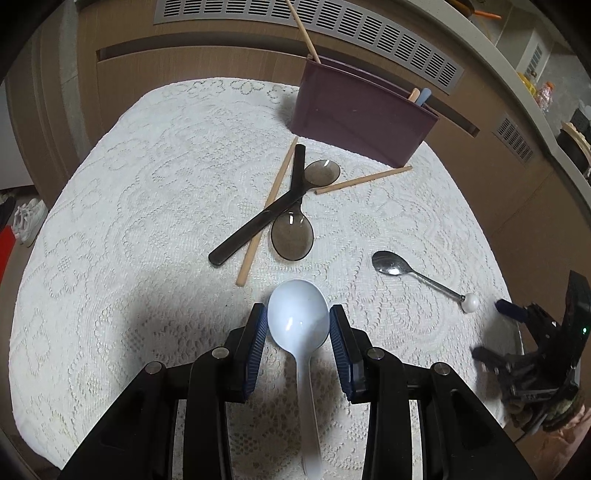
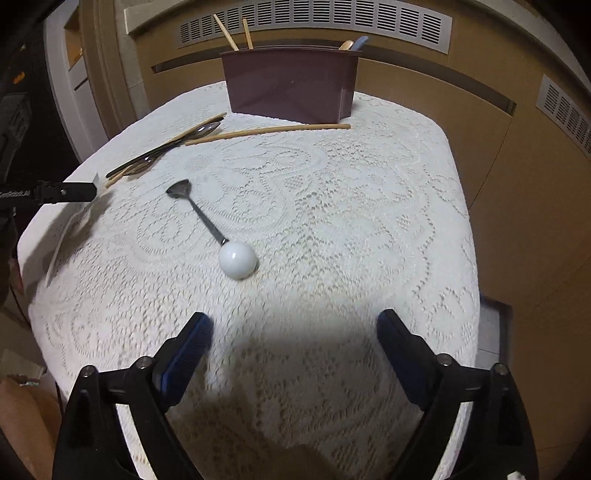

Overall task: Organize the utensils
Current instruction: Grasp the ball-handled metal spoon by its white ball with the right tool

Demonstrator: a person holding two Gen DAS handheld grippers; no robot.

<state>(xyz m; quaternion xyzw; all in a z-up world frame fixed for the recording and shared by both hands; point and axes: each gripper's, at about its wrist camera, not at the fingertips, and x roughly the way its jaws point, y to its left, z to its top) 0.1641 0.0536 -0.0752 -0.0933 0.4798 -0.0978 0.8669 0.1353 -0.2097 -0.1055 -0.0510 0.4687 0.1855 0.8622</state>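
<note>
My left gripper (image 1: 298,322) is shut on the bowl of a white plastic spoon (image 1: 298,317), whose handle runs back under the gripper. Ahead on the lace cloth lie two dark translucent spoons (image 1: 291,232) crossed with two wooden chopsticks (image 1: 269,206). A metal spoon with a white ball end (image 1: 417,275) lies to the right; it also shows in the right wrist view (image 2: 207,221). A maroon utensil holder (image 1: 362,114) stands at the back with chopsticks and spoon handles in it. My right gripper (image 2: 293,332) is open and empty above the cloth, near the ball end.
The table (image 2: 332,221) has a white lace cloth with rounded edges. Brown cabinet panels with vent grilles (image 1: 332,26) stand behind it. The right gripper shows at the right edge of the left wrist view (image 1: 532,343). Shoes (image 1: 29,218) lie on the floor at left.
</note>
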